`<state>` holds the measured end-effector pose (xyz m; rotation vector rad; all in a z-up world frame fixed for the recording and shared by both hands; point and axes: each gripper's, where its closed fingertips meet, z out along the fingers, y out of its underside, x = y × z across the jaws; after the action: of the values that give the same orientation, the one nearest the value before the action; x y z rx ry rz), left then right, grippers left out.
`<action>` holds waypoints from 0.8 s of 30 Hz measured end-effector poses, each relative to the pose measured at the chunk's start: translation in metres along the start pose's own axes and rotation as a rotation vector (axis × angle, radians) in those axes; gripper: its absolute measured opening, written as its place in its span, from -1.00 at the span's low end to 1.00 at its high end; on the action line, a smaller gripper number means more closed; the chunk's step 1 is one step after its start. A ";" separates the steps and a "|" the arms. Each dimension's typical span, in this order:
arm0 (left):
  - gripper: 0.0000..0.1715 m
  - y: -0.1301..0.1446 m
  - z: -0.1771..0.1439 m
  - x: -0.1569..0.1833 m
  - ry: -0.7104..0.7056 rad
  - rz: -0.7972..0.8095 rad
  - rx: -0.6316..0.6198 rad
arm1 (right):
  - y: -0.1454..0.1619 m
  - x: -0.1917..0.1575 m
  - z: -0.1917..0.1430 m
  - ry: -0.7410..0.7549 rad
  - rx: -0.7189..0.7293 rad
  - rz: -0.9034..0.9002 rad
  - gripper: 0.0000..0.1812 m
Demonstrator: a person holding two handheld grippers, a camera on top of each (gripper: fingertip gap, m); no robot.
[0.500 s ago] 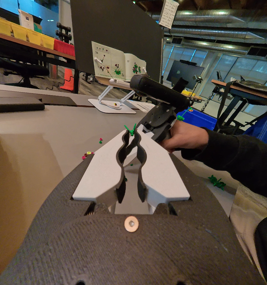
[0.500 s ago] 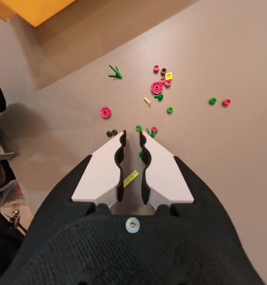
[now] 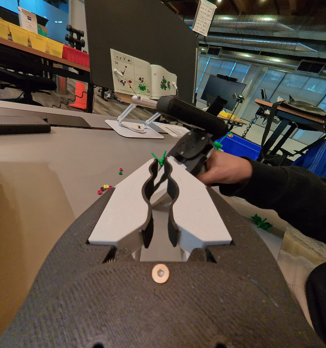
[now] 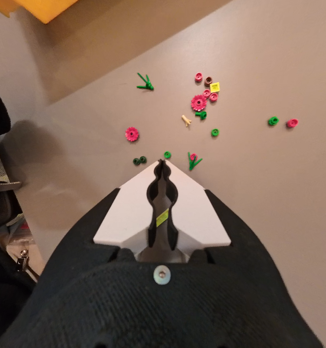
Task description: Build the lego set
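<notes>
— While the grey table carries scattered pieces, what does the right gripper hold?
— Its tips are pressed together; whether anything sits between them is unclear.
— And the left gripper?
— It pinches a green stem piece at its tips, above the table.

Bright overhead ceiling lamps and far window daylight; left view sharp, edges fisheye-bent. Right view slightly blurred; soft shadow on the table, upper left.

Matt table, glossy plastic flower
</notes>
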<state>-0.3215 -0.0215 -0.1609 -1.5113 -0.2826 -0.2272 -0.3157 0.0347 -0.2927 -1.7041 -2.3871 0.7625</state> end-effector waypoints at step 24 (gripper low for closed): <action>-0.95 0.002 0.005 0.008 0.034 -0.025 0.005 | 0.023 -0.106 -0.040 0.008 0.211 -0.138 -0.88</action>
<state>-0.3141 -0.0159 -0.1598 -1.4986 -0.2750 -0.2713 -0.2426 -0.0432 -0.2476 -1.4436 -2.2958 0.9441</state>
